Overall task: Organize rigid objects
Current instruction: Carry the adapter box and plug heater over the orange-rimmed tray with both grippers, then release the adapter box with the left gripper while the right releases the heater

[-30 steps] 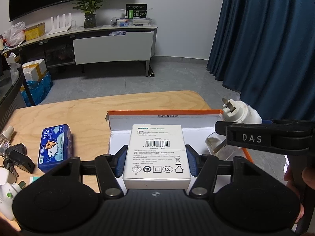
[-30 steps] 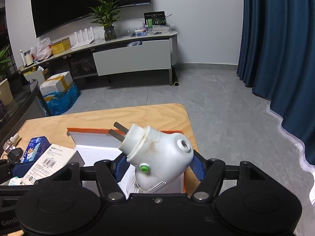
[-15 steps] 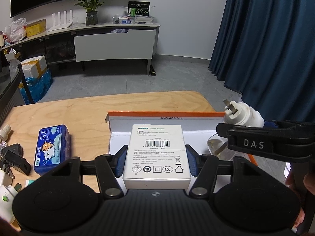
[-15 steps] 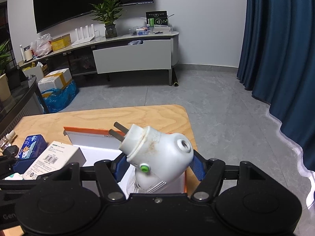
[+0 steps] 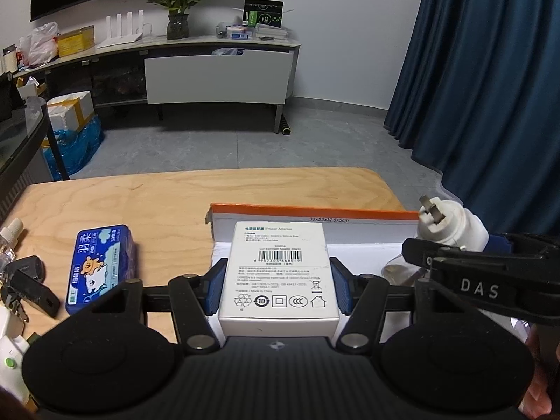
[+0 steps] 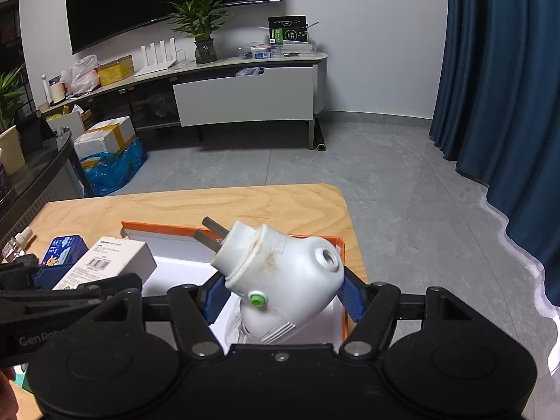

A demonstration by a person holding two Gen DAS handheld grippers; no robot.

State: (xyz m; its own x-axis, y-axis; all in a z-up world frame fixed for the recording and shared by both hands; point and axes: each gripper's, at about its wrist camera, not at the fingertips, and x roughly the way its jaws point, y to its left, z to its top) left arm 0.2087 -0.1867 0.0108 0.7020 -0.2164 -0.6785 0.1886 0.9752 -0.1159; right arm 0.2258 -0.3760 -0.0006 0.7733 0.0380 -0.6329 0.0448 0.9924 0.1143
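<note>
My left gripper (image 5: 278, 285) is shut on a white power adapter box (image 5: 280, 269), held over the orange-rimmed white tray (image 5: 315, 210). The same adapter box (image 6: 108, 260) shows at the left of the right wrist view. My right gripper (image 6: 280, 295) is shut on a white plug-in device (image 6: 280, 276) with two prongs and a green button, above the tray (image 6: 325, 241) at its right end. In the left wrist view that plug-in device (image 5: 455, 225) sticks out past the right gripper's black body.
On the wooden table (image 5: 157, 196) left of the tray lie a blue tissue pack (image 5: 99, 266), black keys (image 5: 28, 280), a small bottle (image 5: 8, 238) and a white plug (image 5: 10, 360). The table ends just right of the tray; beyond is grey floor and a blue curtain (image 5: 490, 87).
</note>
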